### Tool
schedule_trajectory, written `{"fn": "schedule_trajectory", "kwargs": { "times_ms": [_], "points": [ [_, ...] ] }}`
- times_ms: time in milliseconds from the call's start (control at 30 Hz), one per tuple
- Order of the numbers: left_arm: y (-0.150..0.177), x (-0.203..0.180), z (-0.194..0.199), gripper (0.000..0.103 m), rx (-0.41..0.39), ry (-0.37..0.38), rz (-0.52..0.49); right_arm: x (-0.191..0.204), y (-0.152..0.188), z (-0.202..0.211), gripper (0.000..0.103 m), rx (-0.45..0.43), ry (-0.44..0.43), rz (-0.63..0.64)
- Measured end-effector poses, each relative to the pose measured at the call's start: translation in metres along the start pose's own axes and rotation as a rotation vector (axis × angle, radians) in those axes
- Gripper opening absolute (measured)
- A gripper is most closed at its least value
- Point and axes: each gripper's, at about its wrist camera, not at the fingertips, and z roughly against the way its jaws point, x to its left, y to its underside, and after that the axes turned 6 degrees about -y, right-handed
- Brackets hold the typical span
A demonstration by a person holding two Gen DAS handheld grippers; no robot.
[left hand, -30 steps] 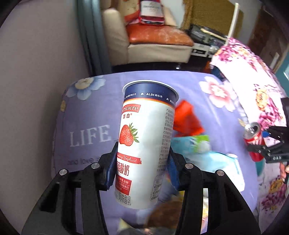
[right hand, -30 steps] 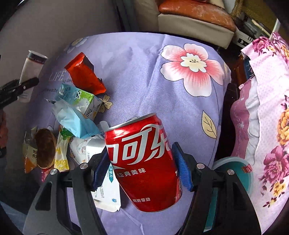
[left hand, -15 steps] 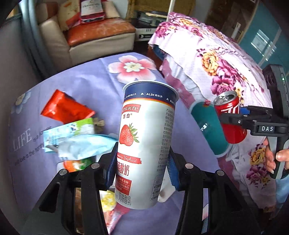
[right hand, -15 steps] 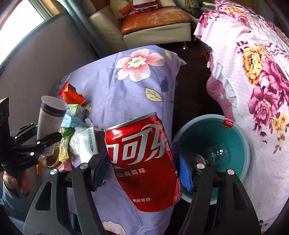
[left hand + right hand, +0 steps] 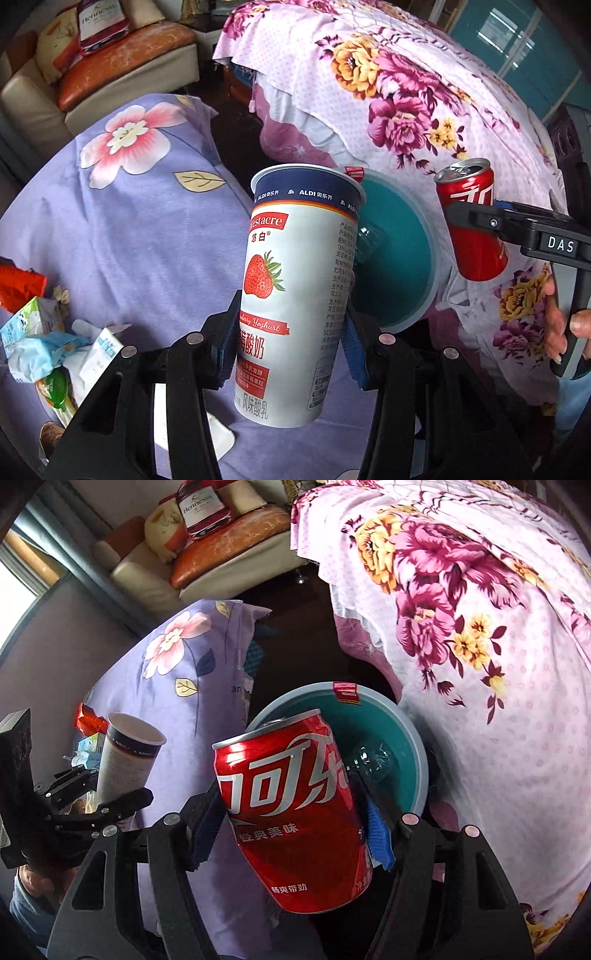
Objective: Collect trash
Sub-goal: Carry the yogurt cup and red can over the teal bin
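Note:
My left gripper (image 5: pixel 290 347) is shut on a tall white strawberry yoghurt cup (image 5: pixel 295 295), held upright above the edge of the purple cloth. My right gripper (image 5: pixel 291 823) is shut on a red cola can (image 5: pixel 295 812), also seen as the can (image 5: pixel 472 221) at the right of the left wrist view. A teal basin (image 5: pixel 391 731) sits on the floor below and behind the can, with a clear plastic bottle (image 5: pixel 373 757) inside. In the left wrist view the basin (image 5: pixel 399 258) lies just right of the cup. The cup (image 5: pixel 125 760) shows at the left of the right wrist view.
Loose wrappers, a carton and tissue packs (image 5: pixel 44 347) lie on the purple flowered cloth (image 5: pixel 140 229) at the left. A pink flowered bedspread (image 5: pixel 480 646) rises right of the basin. A sofa (image 5: pixel 122 62) with cushions stands at the back. A hand (image 5: pixel 565 328) grips the right gripper's handle.
Both grippers have swung from over the purple cloth to the right, toward the teal basin, still holding the cup and the can. The basin now fills more of both views.

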Motion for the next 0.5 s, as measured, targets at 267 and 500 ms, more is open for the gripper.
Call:
{"fn": "schedule_trajectory", "kwargs": {
  "times_ms": [267,500],
  "points": [
    [-0.028,-0.037,-0.044,0.049,0.072,0.008,-0.046,-0.035,-0.001,-0.003,0.064,0.001,0.003,-0.047],
    [-0.043,-0.053,-0.056,0.06,0.074,0.018,-0.049,-0.051,-0.004,-0.001,0.064,0.002,0.013,-0.065]
  ]
}}
